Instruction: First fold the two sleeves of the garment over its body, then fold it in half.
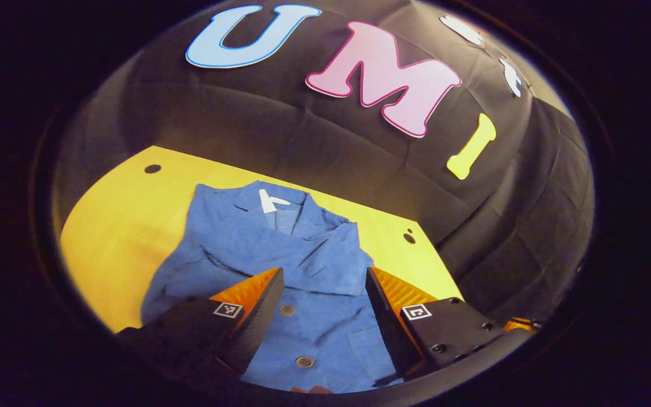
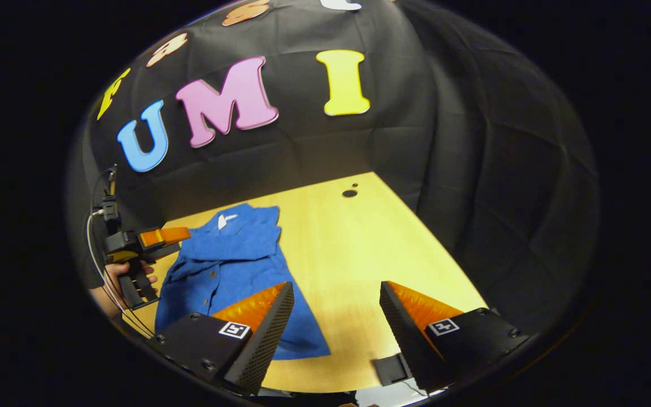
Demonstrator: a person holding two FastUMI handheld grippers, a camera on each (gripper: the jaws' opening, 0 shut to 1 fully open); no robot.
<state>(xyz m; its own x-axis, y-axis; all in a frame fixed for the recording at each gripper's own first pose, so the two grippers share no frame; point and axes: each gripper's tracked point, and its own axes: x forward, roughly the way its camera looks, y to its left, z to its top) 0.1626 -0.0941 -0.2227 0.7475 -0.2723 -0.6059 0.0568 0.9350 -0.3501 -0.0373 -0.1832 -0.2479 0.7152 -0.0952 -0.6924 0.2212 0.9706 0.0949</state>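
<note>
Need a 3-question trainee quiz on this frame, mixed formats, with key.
1. True or false: the left tongs are shut on the blue shirt.
2. Multiple choice: the shirt's collar points toward A) the booth's back wall B) the near table edge C) the right tongs.
3. Fill in: the shirt lies on a ___ table.

Key: 1 false, both pairs of tongs stand open with nothing between the fingers. 2 A. 3 yellow.
</note>
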